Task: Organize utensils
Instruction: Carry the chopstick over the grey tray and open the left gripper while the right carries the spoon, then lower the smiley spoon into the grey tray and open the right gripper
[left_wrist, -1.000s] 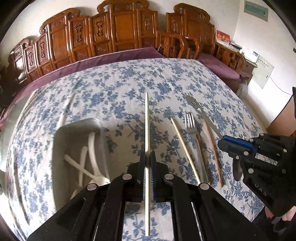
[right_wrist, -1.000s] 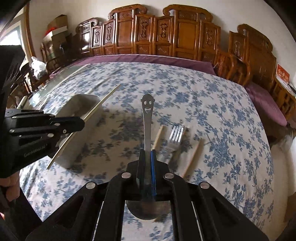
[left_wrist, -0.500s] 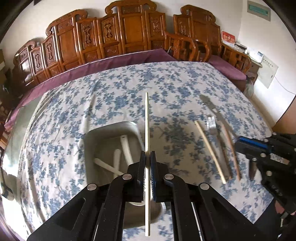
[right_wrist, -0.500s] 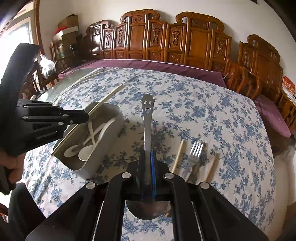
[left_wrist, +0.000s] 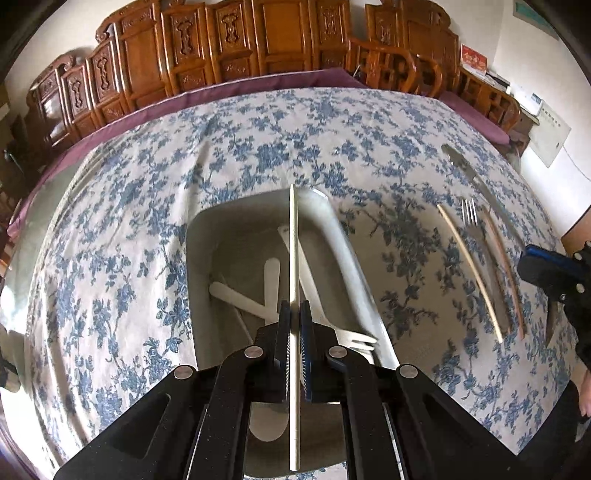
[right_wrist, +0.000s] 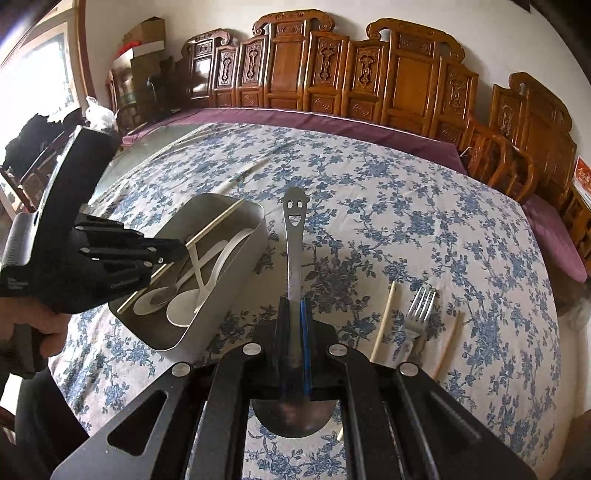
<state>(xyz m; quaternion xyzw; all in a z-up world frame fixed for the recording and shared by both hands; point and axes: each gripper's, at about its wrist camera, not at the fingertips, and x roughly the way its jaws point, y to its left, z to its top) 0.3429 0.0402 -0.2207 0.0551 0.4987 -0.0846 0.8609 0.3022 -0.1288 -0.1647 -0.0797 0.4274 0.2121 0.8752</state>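
Note:
My left gripper (left_wrist: 294, 314) is shut on a pale chopstick (left_wrist: 294, 258), held over the grey utensil box (left_wrist: 207, 229), which holds white plastic spoons (left_wrist: 271, 280) and a white fork (left_wrist: 354, 338). In the right wrist view the left gripper (right_wrist: 173, 251) hangs over the same box (right_wrist: 236, 280) with the chopstick (right_wrist: 218, 221) slanting above it. My right gripper (right_wrist: 294, 314) is shut on the handle of a steel spoon with a smiling face (right_wrist: 293, 221), its bowl (right_wrist: 293, 417) below the fingers, to the right of the box.
On the blue-flowered tablecloth (right_wrist: 369, 206) to the right lie a chopstick (right_wrist: 384, 321), a metal fork (right_wrist: 419, 306) and another chopstick (right_wrist: 448, 343). The left wrist view also shows a table knife (left_wrist: 469, 173). Carved wooden chairs (right_wrist: 332, 77) line the far edge.
My left gripper carried the chopstick leftward from beside the box to above it and sank a little. My right gripper moved with the spoon toward the box, which now looks closer.

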